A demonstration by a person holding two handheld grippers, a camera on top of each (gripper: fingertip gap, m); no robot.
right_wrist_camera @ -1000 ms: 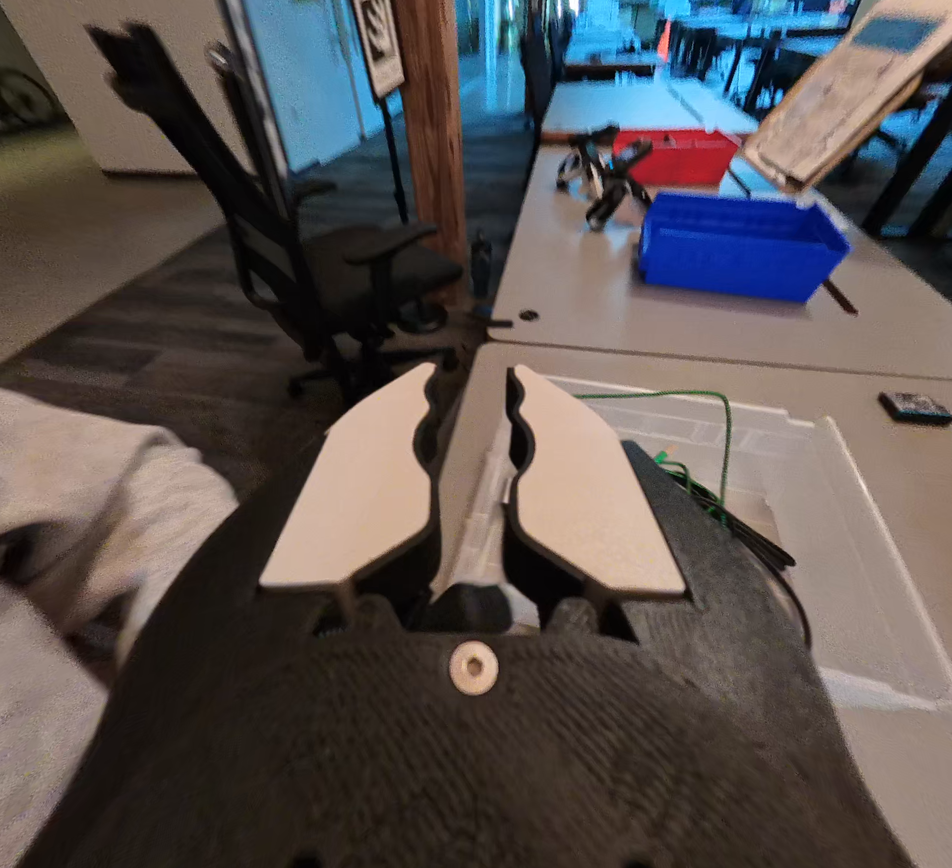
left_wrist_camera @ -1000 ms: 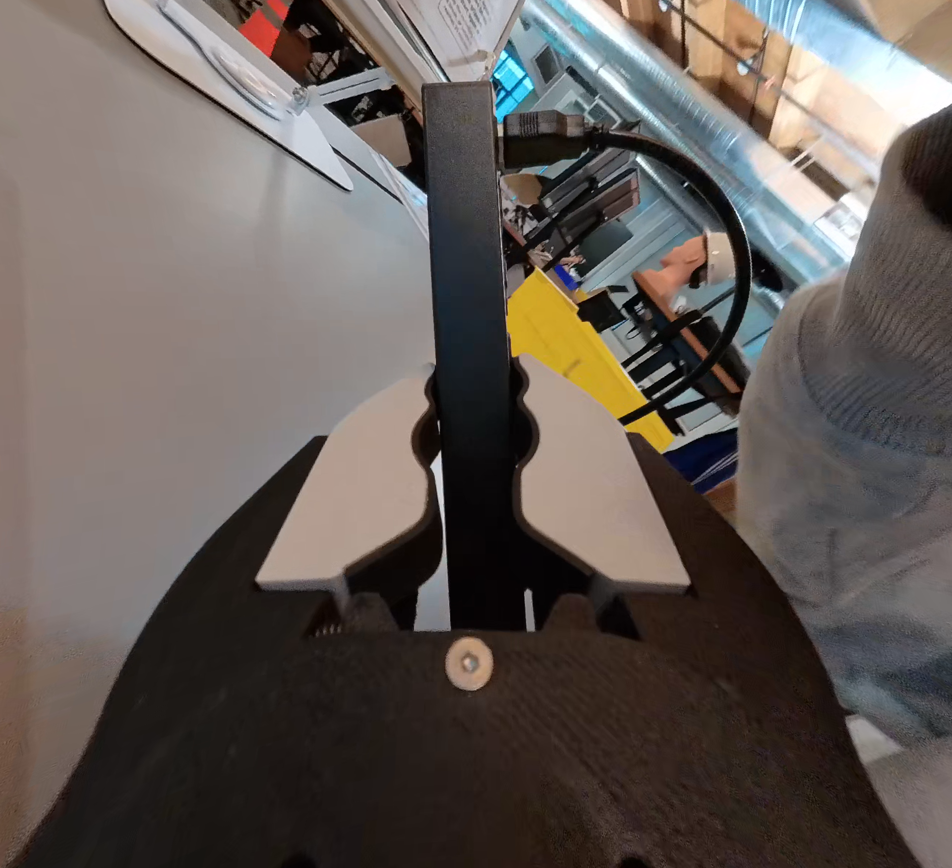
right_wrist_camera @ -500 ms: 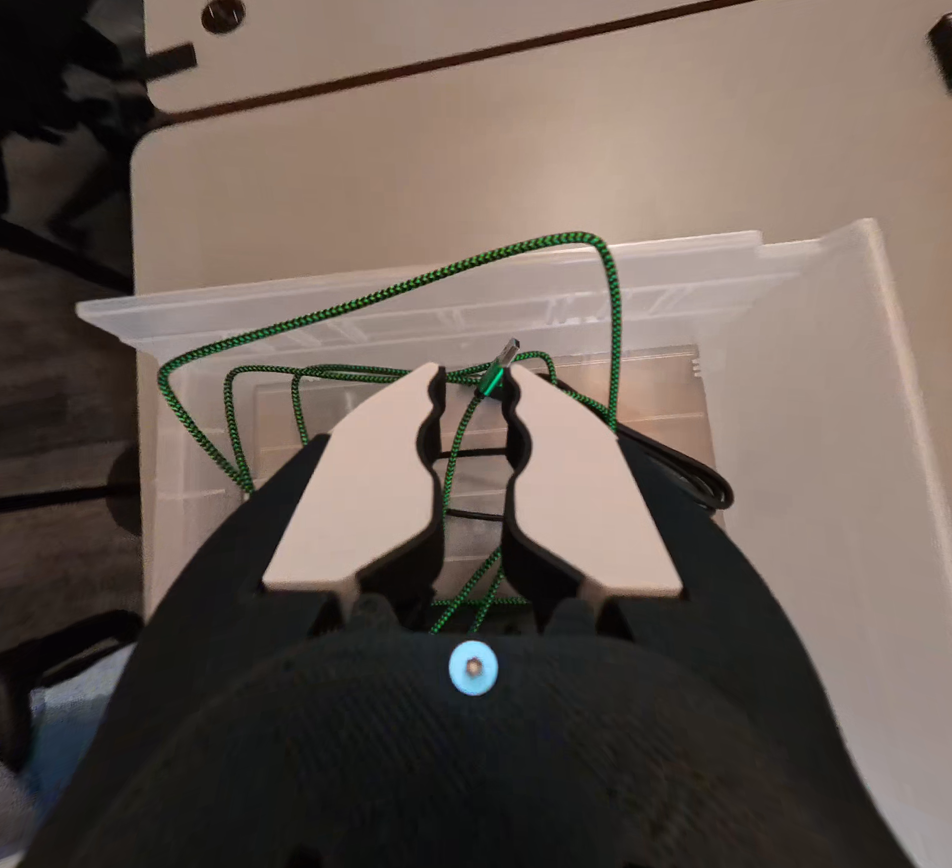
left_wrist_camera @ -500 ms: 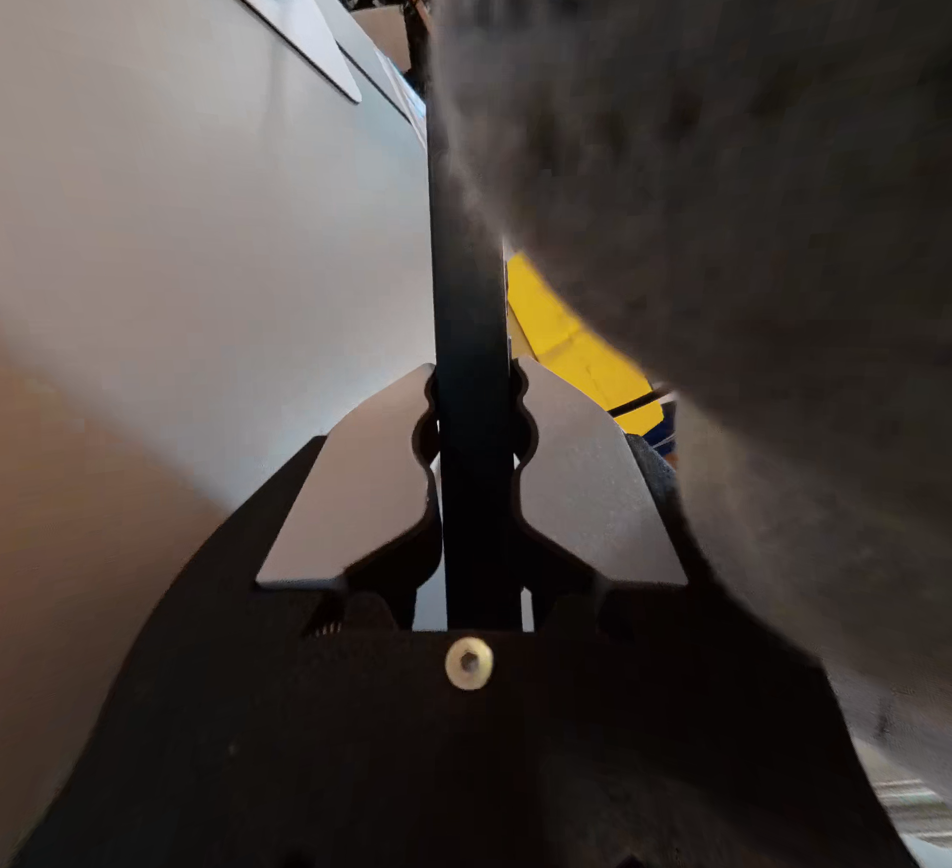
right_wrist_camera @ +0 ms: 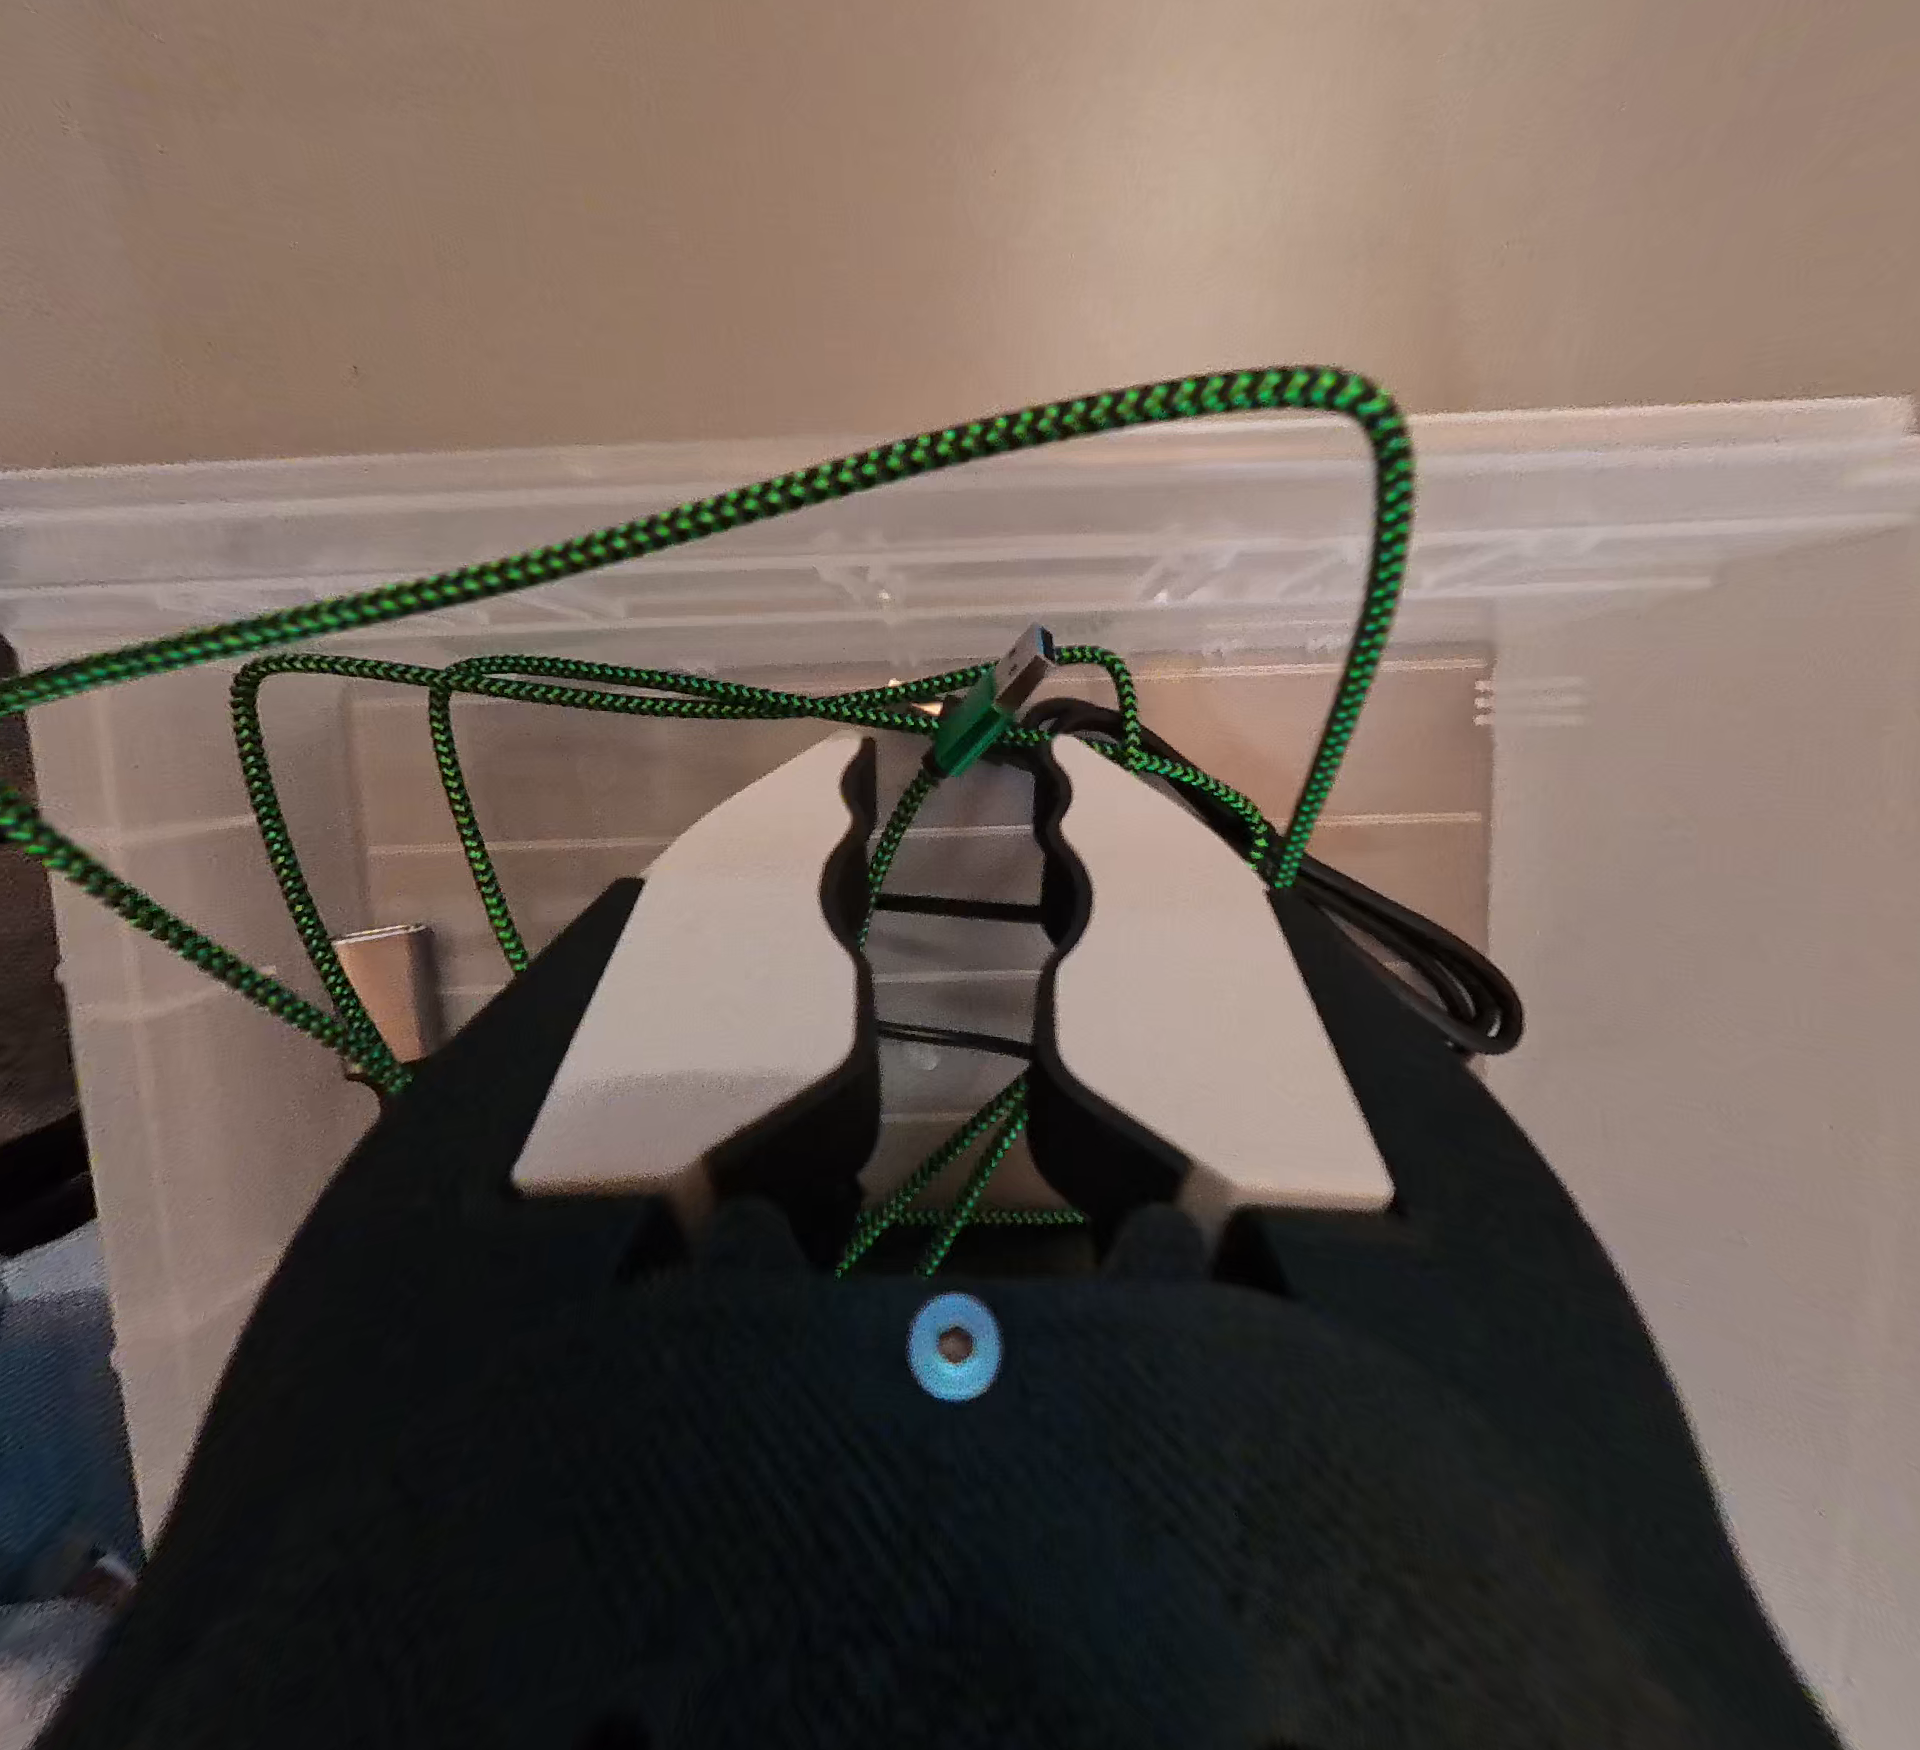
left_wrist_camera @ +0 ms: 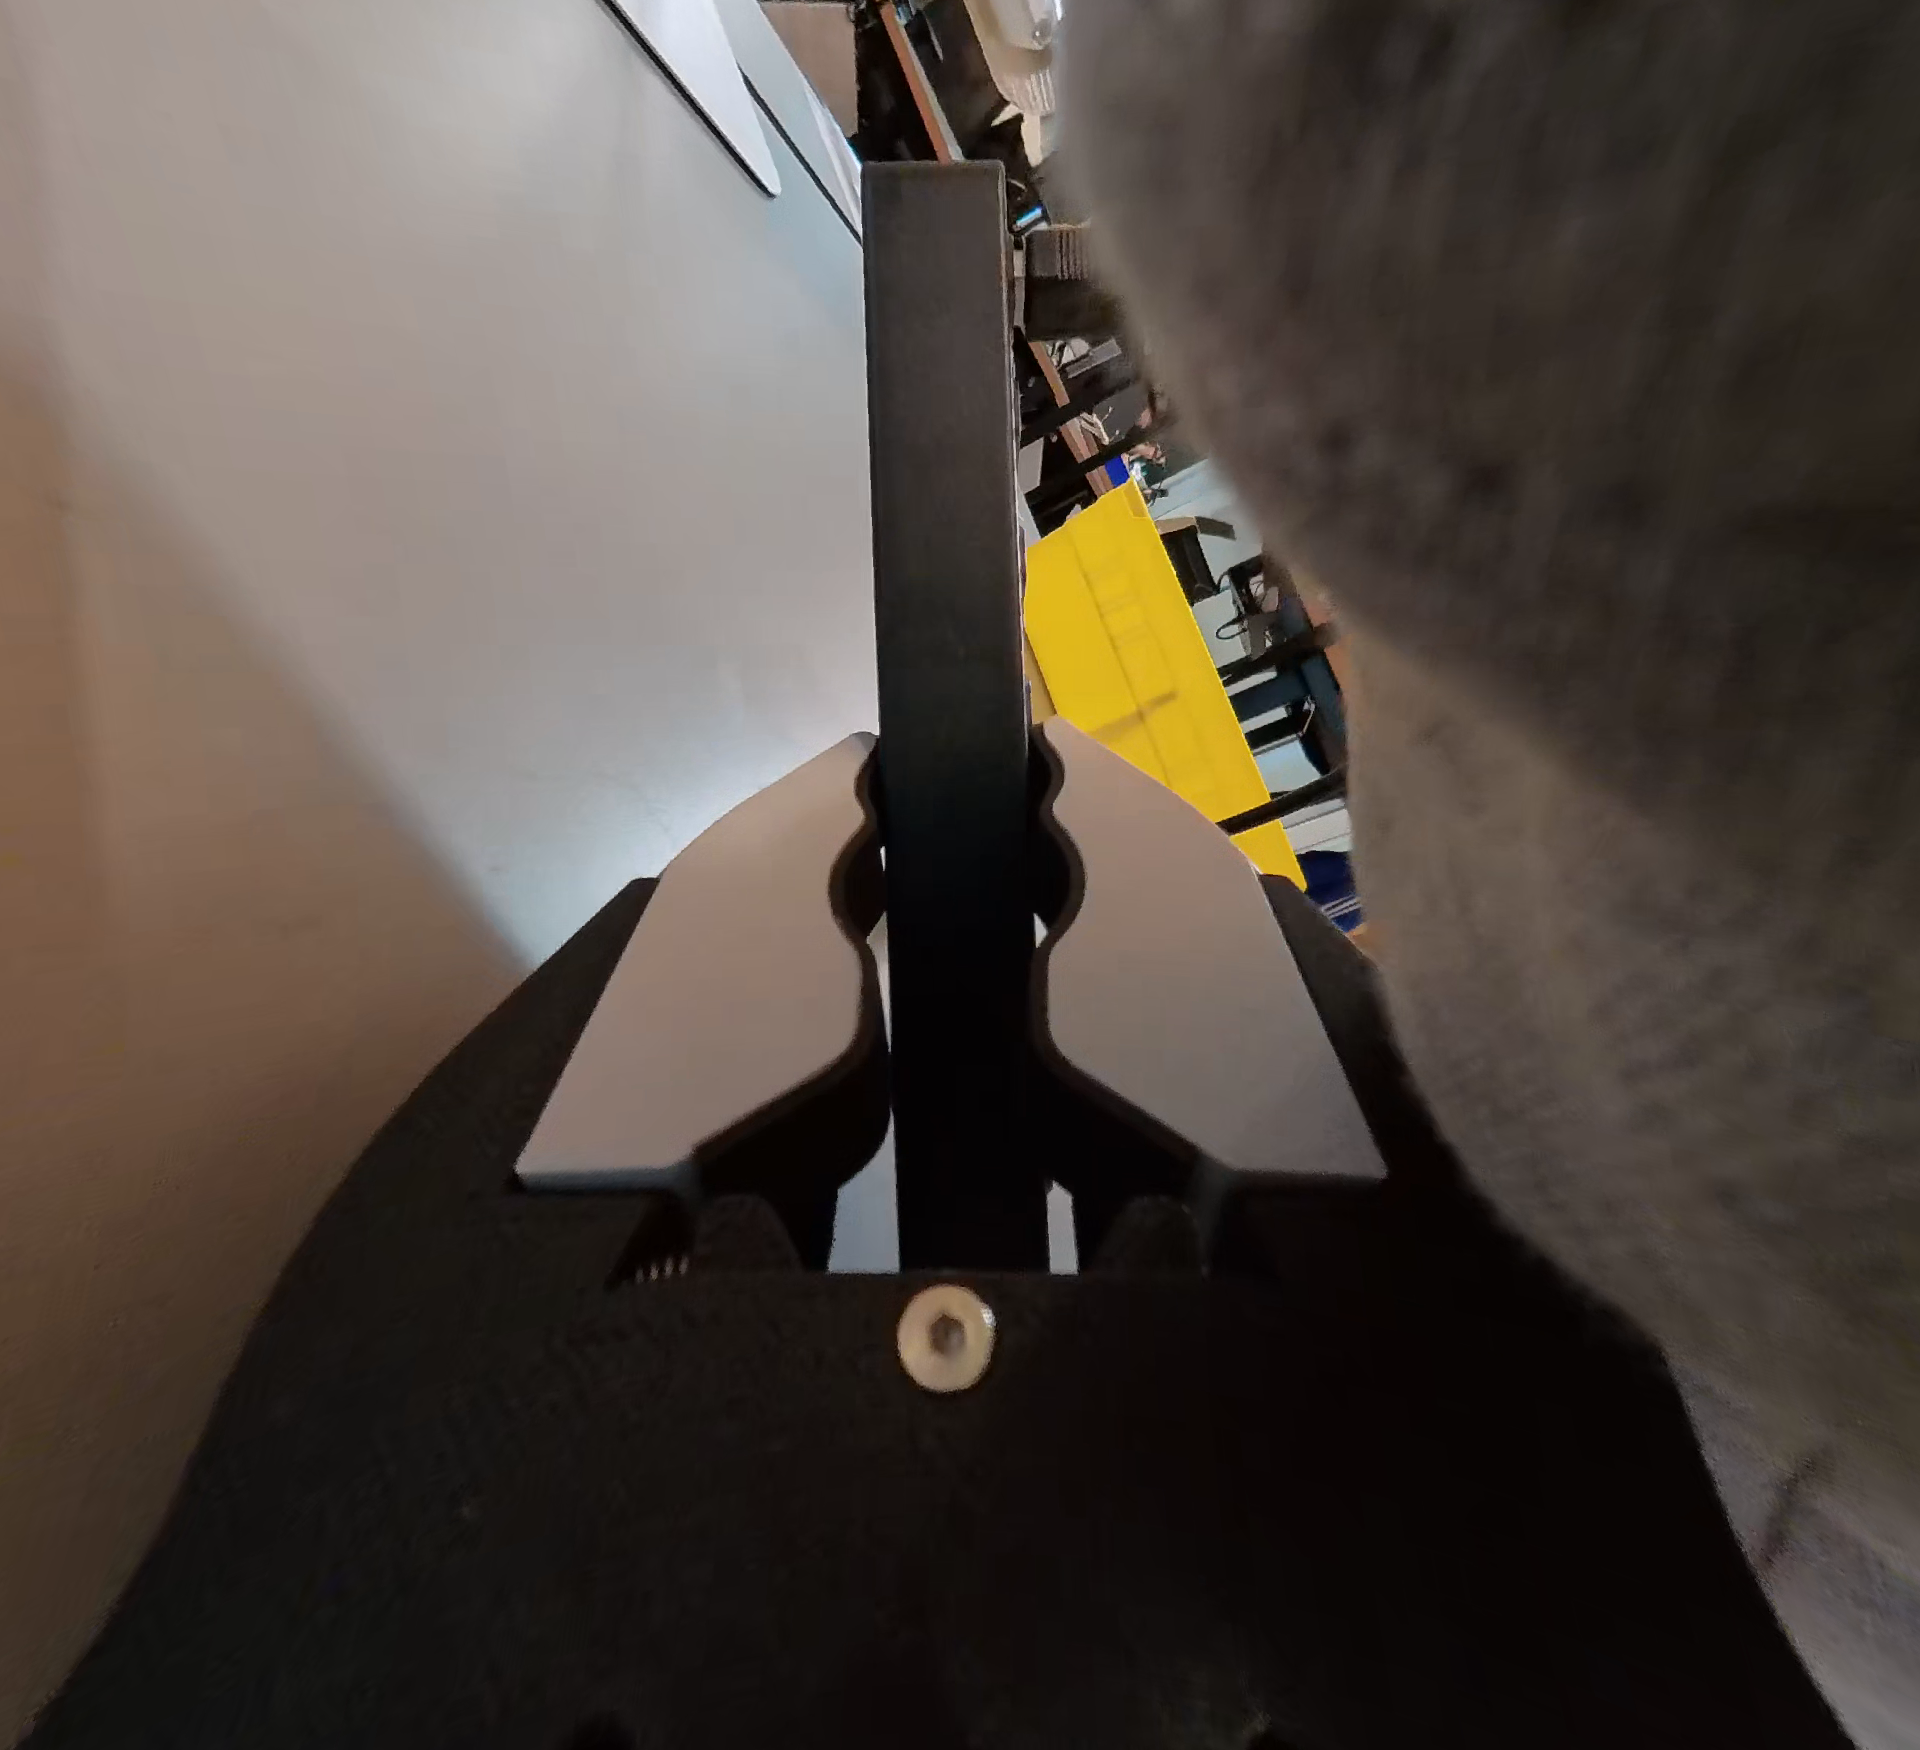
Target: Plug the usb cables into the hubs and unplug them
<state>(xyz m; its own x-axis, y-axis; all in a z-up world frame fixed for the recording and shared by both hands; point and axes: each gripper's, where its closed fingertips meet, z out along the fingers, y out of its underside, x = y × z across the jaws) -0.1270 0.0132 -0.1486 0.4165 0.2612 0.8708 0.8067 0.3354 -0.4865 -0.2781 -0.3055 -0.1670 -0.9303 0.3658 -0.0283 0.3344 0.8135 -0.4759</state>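
Note:
In the left wrist view my left gripper [left_wrist_camera: 951, 755] is shut on a long black hub [left_wrist_camera: 940, 474] that stands up between its fingers. A black plug [left_wrist_camera: 1051, 258] sits in the hub's right side near its top, half hidden by a grey sleeve [left_wrist_camera: 1538, 609]. In the right wrist view my right gripper [right_wrist_camera: 951, 755] is open over a clear plastic bin [right_wrist_camera: 1621, 765]. A green braided usb cable [right_wrist_camera: 727, 516] loops in the bin. Its green plug [right_wrist_camera: 992, 698] with a metal tip lies just beyond the fingertips, not gripped.
A coiled black cable [right_wrist_camera: 1444, 994] lies in the bin at the right, and a silver block [right_wrist_camera: 387, 973] at the left. The beige table [right_wrist_camera: 935, 142] lies beyond the bin. A yellow bin [left_wrist_camera: 1132, 651] and a white tabletop [left_wrist_camera: 416, 453] flank the hub. Spacing between my two grippers at the tips: around 35 centimeters.
My right gripper has swung down over the bin and closed in on the green plug. The grey sleeve has moved across the left view, covering the black cable and most of its plug.

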